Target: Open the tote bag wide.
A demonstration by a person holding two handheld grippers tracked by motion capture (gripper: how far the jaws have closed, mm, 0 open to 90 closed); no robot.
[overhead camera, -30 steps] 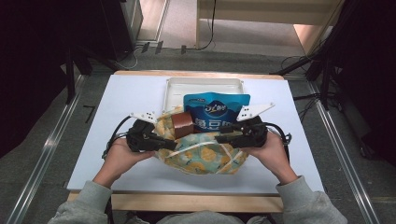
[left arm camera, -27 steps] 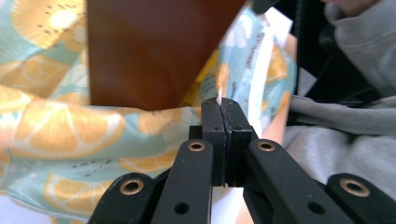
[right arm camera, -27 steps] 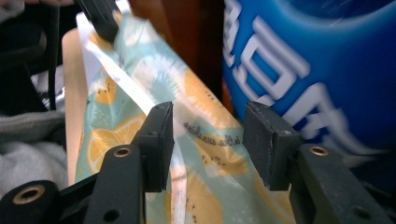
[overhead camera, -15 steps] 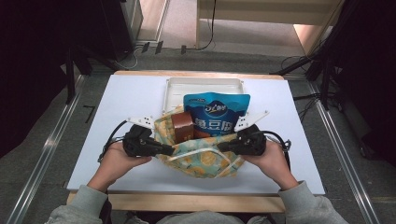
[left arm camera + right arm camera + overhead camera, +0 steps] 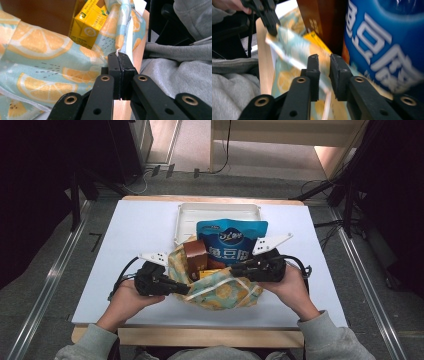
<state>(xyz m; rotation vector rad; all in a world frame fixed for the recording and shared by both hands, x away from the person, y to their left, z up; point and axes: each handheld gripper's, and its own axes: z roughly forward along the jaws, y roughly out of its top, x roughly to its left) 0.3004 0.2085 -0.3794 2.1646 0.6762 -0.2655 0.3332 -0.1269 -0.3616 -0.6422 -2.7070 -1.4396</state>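
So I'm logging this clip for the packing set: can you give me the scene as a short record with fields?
work: holding a lemon-print cloth bag by its rim
contents: blue snack pouch, brown box, yellow drink carton
left gripper: shut on the bag's edge
right gripper: jaws slightly apart after opening a little, bag fabric between them, blurred, not clearly pressed
behind bag: white tray
surface: white table

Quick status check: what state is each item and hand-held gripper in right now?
Left hand-held gripper: shut on the bag's edge.
Right hand-held gripper: jaws slightly apart, just reopening, fabric between.
Lemon-print fabric bag: mouth open, packed.
Blue snack pouch: upright, sealed.
Yellow carton: tilted in bag.
White tray: behind the bag.
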